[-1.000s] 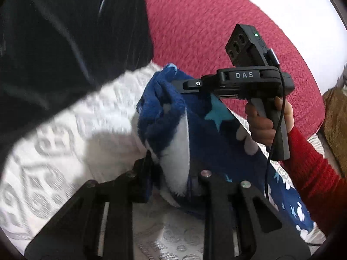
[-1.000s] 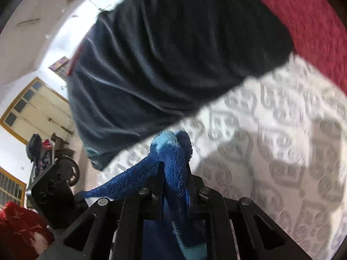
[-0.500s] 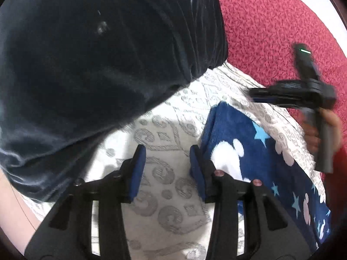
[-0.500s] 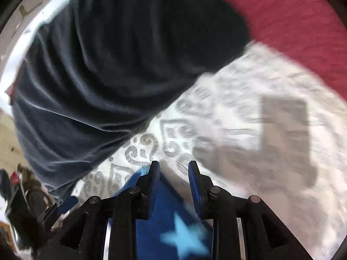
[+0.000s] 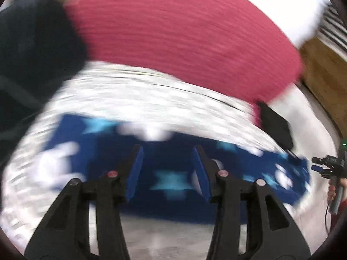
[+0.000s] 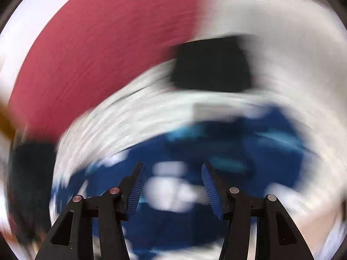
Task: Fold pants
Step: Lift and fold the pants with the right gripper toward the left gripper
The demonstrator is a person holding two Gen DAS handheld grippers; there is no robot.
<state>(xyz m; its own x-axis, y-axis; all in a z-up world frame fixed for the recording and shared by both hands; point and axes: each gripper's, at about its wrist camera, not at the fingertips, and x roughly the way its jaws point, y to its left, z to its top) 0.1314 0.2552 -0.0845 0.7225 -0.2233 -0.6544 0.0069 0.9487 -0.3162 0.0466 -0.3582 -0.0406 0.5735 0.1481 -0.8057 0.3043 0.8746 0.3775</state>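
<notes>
The blue fleece pants with light blue stars and white shapes lie flat as a long strip on the white patterned cover. My left gripper is open and empty above the middle of the pants. The pants also show, blurred, in the right wrist view. My right gripper is open and empty above them. In the left wrist view the right gripper shows at the pants' right end, held by a hand.
A red blanket lies behind the white cover. A dark velvet garment sits at the left. A black flat object lies at the far right of the cover, also in the right wrist view. Both views are motion-blurred.
Both grippers let go of the pants, which now lie flat. Both have opened wider and swung away from the dark garment toward the pants' length.
</notes>
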